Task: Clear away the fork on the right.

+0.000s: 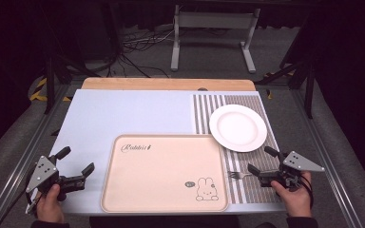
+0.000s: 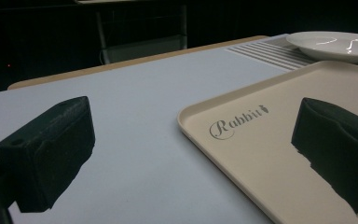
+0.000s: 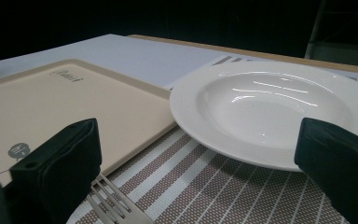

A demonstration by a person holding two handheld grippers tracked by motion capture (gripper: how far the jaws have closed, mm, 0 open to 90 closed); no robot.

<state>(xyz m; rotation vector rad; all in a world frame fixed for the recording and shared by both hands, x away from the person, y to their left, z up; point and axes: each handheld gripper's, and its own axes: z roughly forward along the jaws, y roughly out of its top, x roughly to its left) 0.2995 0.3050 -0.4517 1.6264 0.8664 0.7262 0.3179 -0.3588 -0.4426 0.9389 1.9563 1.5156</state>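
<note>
Poised at the near right corner of the table, right gripper (image 1: 262,160) with jaws spread wide and nothing between them, just beside a metal fork (image 1: 238,175) lying flat on the striped woven placemat (image 1: 256,190). Likely opening step: reaching for the fork, calling for a low, level approach. Left gripper (image 1: 77,165) likewise spread, idle beside the smooth beige tray (image 1: 123,190); glossy round white plate (image 1: 238,128) beyond.

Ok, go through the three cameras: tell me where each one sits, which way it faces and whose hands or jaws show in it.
High view: above the person's side, facing forward and down on the table; both hands, left gripper, right gripper.
Left gripper view: low on the left gripper, looking across the tray; its open jaws.
Right gripper view: low on the right gripper, facing the plate, fork by the left jaw.
Shared: tray and plate in all three.
</note>
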